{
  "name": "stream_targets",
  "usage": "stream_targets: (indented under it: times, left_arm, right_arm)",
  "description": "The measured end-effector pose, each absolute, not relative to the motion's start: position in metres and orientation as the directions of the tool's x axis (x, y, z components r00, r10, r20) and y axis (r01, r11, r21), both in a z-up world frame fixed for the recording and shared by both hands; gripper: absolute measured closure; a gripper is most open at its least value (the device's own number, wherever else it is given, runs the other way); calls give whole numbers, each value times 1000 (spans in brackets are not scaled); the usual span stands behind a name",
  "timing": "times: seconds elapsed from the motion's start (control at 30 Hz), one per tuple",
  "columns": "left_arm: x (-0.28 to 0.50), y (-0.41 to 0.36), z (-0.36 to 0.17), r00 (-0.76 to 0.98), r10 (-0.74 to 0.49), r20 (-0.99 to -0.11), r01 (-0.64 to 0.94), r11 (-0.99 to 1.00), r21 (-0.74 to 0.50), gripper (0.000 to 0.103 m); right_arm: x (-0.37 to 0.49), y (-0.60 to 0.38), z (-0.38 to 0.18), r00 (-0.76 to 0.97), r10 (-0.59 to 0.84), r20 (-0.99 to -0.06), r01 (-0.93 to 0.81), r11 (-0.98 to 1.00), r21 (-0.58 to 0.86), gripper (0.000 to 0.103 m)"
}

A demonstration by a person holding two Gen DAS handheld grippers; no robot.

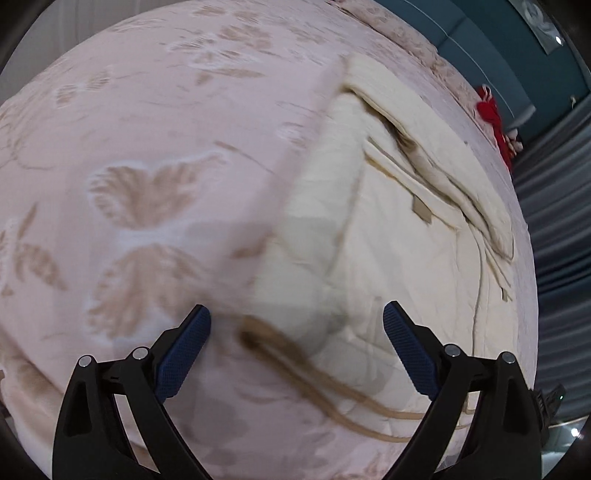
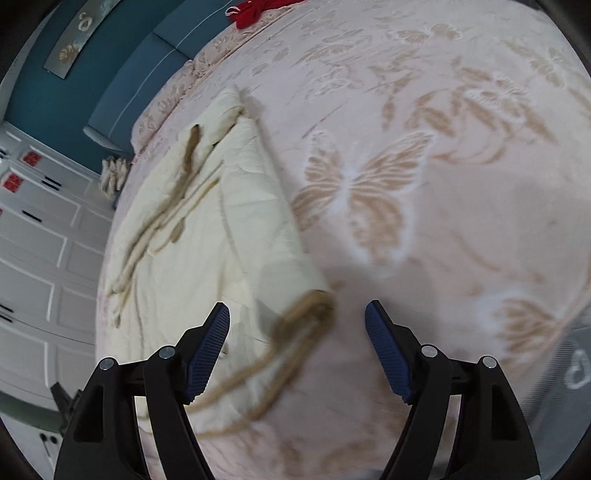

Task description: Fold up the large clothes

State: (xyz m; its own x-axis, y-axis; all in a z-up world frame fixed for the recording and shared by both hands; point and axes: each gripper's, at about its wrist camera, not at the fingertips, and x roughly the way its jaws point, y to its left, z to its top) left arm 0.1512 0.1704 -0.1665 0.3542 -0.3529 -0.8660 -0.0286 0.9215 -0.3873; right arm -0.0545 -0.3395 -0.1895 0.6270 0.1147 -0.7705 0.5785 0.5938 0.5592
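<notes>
The cream garment [image 1: 399,229] [image 2: 207,236] lies flat on the pink bedspread [image 1: 147,147] [image 2: 443,184] with butterfly pattern, partly folded, with a brown cord [image 1: 295,362] [image 2: 295,332] trailing from its near corner. In the left wrist view this corner and cord lie below and between the fingers of the left gripper [image 1: 296,321], which stands wide open and holds nothing. The right gripper [image 2: 297,317] is also spread wide and empty, above the same cord end. A red item [image 1: 491,114] [image 2: 255,9] lies at the far edge of the bed, well apart from the garment.
</notes>
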Motion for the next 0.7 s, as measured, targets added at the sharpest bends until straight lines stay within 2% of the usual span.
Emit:
stream_targets:
  times: [0.07,0.1,0.13,0.17,0.2,0.23,0.27,0.3,0.33,0.43,0.7]
  left_arm:
    - [150,163,-169,351,-326,-878,-23,934,-357,19]
    - [148,162,-169,354,-314,-881,-26,938,-345,27]
    - [146,161,-168,354,-319,-879,-23,937,-349,40]
    - [145,161,-167,348,-326,-879,-25,934,-357,44]
    - [143,162,-165,341,-341,-876,-28,928,-372,53]
    - [141,162,-164,340,-342,-876,-24,928,-371,64]
    - [138,161,-162,341,-336,-878,-21,931,-364,69]
    - [137,161,-161,342,-332,-879,-16,933,-359,80]
    - [136,161,-159,345,-326,-880,-14,936,-352,89]
    - [131,160,-148,365,-322,-874,0,938,-346,97]
    - [98,170,-101,420,-364,-832,59,925,-375,100]
  right_arm:
    - [-48,-334,-189,631,104,-768,585,586,560,29]
    - [-48,-334,-188,637,107,-764,584,580,568,34]
    - [-46,-333,-188,642,118,-757,581,569,581,42]
    - [-47,-333,-188,644,126,-755,583,558,591,46]
    - [-47,-334,-188,646,134,-751,584,547,600,56]
    - [-45,-332,-188,652,150,-743,575,541,614,73]
    - [-44,-332,-187,648,155,-745,571,548,611,80]
    - [-42,-330,-185,637,148,-756,572,567,593,92]
    - [-41,-328,-182,627,136,-767,570,590,571,95]
    - [-38,-319,-167,622,97,-777,551,651,522,97]
    - [-60,-309,-134,609,73,-790,484,755,443,99]
